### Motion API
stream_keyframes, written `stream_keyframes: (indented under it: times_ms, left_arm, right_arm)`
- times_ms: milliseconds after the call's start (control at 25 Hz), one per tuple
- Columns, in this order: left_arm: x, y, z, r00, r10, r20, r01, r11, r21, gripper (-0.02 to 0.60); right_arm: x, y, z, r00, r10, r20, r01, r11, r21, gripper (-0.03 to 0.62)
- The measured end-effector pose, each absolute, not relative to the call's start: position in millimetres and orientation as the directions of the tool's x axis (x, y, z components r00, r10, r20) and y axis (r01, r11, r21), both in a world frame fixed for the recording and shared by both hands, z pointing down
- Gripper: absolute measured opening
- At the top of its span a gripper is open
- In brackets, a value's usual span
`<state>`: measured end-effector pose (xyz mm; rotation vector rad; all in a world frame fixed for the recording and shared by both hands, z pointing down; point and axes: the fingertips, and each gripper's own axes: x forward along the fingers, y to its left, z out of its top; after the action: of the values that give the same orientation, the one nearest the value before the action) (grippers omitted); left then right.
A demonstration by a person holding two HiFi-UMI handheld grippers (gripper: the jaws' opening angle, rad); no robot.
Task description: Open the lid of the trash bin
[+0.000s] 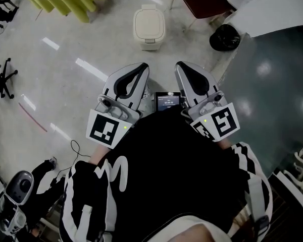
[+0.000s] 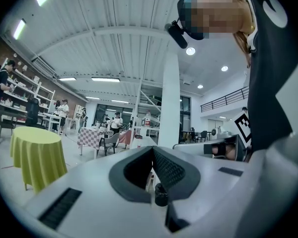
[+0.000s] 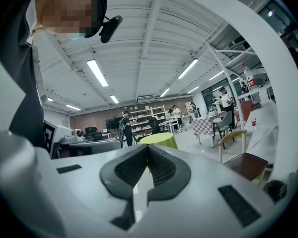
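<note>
Two grippers side by side, left gripper [image 1: 140, 67] and right gripper [image 1: 182, 65] both closed and empty, one cream trash bin [image 1: 149, 30] beyond them, lid [image 1: 149, 18] down

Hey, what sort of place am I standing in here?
Probably a large open indoor hall, maybe a shared workspace: a yellow-green cloth-covered table, wall shelves with people beside them, strip lights on a high bare ceiling.

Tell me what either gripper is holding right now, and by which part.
Nothing. The left gripper and right gripper are both shut and empty; the trash bin stands apart, lid down.
</note>
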<state>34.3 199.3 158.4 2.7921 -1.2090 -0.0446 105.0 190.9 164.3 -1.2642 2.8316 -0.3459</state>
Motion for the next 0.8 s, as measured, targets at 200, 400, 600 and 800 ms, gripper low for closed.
stream_keyframes:
  times_ms: [200,400,600,800]
  left_arm:
    - [34.2,181.5,156.6,0.693,-0.721,0.004,-0.717,-0.690,0.100,0.008]
    - [29.8,159.1,152.7,0.696,-0.718,-0.007,-0.715,-0.694,0.090,0.008]
    - [22.3,131.1,151.9,0.697,-0.717,-0.012,-0.713,-0.695,0.091,0.008]
    - [14.0,108.5,152.7,0.697,-0.717,-0.009,-0.713,-0.695,0.097,0.008]
  right_arm:
    - [105.6,173.2,161.7,-0.660,-0.748,0.068,-0.744,0.639,-0.196,0.003]
    - [101.8,152.0,160.0,-0.653,-0.755,0.064,-0.751,0.632,-0.191,0.003]
    - [95.0,124.1,158.1,-0.648,-0.759,0.062,-0.755,0.630,-0.185,0.003]
    - [86.4,102.2,159.0,-0.649,-0.758,0.067,-0.755,0.630,-0.184,0.003]
